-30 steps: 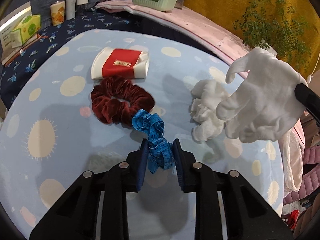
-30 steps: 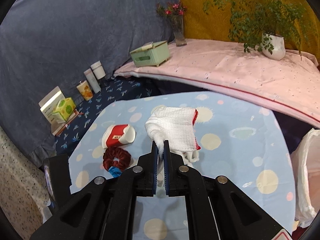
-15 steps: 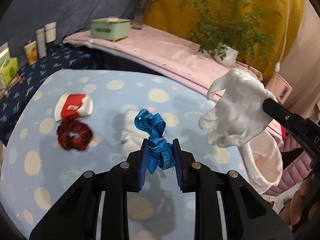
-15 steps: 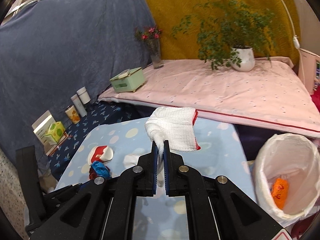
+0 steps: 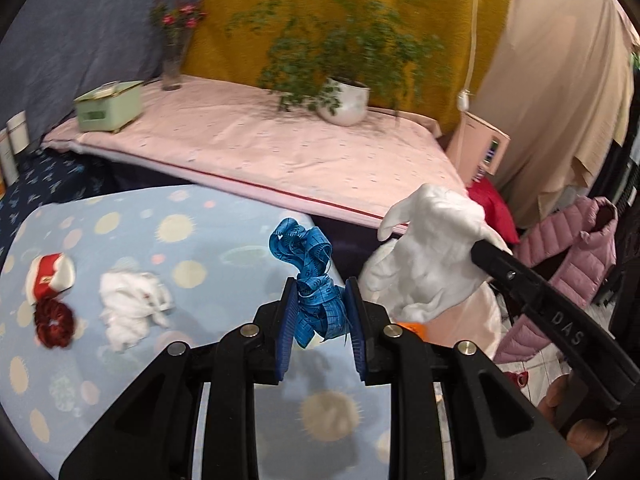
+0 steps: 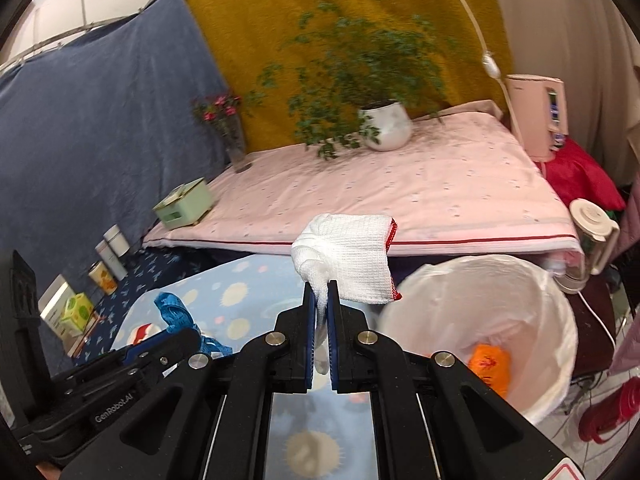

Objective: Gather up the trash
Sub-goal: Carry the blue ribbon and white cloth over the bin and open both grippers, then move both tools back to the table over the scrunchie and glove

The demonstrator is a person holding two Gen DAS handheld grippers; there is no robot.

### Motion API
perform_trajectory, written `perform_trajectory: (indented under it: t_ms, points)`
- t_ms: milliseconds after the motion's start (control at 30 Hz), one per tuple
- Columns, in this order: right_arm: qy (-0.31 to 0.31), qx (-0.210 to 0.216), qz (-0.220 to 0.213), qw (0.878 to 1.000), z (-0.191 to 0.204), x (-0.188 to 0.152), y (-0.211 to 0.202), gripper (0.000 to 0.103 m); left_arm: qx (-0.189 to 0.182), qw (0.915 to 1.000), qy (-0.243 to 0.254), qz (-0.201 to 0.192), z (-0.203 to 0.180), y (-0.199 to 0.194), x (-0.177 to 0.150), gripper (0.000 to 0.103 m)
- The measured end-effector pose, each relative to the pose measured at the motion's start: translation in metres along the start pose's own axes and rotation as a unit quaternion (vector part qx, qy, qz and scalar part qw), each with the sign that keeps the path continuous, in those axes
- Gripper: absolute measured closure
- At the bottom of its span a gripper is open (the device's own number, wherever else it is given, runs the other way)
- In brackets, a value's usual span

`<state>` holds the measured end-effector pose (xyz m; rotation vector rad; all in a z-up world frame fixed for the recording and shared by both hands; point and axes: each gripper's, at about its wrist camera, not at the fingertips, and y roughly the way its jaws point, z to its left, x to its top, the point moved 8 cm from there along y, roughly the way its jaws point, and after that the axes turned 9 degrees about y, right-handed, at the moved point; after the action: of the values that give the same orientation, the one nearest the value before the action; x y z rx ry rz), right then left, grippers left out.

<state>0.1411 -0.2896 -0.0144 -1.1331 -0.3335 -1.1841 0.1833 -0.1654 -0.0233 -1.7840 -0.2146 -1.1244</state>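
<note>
Blue tape measure: a crumpled bundle, clamped between the blue pads of the left gripper; its loose loops stand up above the fingertips, over the near edge of the table.
White glove: knit, with a red cuff edge, pinched by a fold in the right gripper, whose jaws are pressed almost together on it; the rest hangs free, just left of the bin's rim in the right wrist view.
Same glove, left wrist view: seen to the right of the tape measure, fingers spread, at the tip of the other tool's black arm.
Trash bin: white bag liner, mouth open, standing beside the table's right edge; an orange scrap lies inside.
Left on the table: a second white glove, crumpled; a dark red scrunchie; a red and white cup on its side just above the scrunchie.
Table cover: pale blue cloth with round yellow and pink spots.
Behind the table: a pink covered bench carrying a potted plant, a vase of flowers and a pale green box.
Far left: cans and cartons on a dark blue patterned cloth.
Person: fingers show at the lower right of the left wrist view, on the right tool's handle.
Picture quality: background blurred in both views.
</note>
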Motion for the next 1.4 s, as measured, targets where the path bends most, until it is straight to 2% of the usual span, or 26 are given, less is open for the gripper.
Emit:
perform_trajectory:
  t_ms: [333,600,700,733,767,833,933,1200,1400]
  points:
    - [0.048,-0.045,-0.010,0.998,-0.086,0.010,-0.013,0.098,-0.054,0.9972,0.046,0.023,-0.080,0.043,0.005,0.080]
    - [0.070,-0.070,-0.005,0.995,-0.129,0.010,-0.008,0.098,-0.085,0.9929,0.076,0.033,-0.123,0.073,0.007,0.079]
    - [0.073,-0.076,0.001,0.994,-0.137,0.008,-0.002,0.095,-0.089,0.9918,0.085,0.034,-0.133,0.083,0.007,0.076]
    - [0.075,-0.079,0.001,0.994,-0.138,0.007,-0.002,0.091,-0.081,0.9925,0.086,0.031,-0.133,0.086,0.007,0.072]
    - [0.078,-0.082,-0.001,0.994,-0.141,0.007,-0.001,0.090,-0.074,0.9932,0.086,0.027,-0.131,0.087,0.008,0.060]
    - [0.080,-0.083,0.001,0.993,-0.143,0.007,0.002,0.086,-0.061,0.9945,0.083,0.020,-0.126,0.088,0.009,0.047]
    - [0.078,-0.088,-0.001,0.993,-0.143,0.007,0.003,0.077,-0.049,0.9951,0.084,0.019,-0.120,0.089,0.008,0.047]
    - [0.062,-0.085,-0.003,0.994,-0.125,0.006,0.008,0.067,-0.024,0.9972,0.066,0.024,-0.093,0.087,0.004,0.047]
    - [0.044,-0.079,0.003,0.996,-0.102,0.000,0.013,0.066,-0.009,0.9985,0.051,0.019,-0.068,0.076,0.000,0.047]
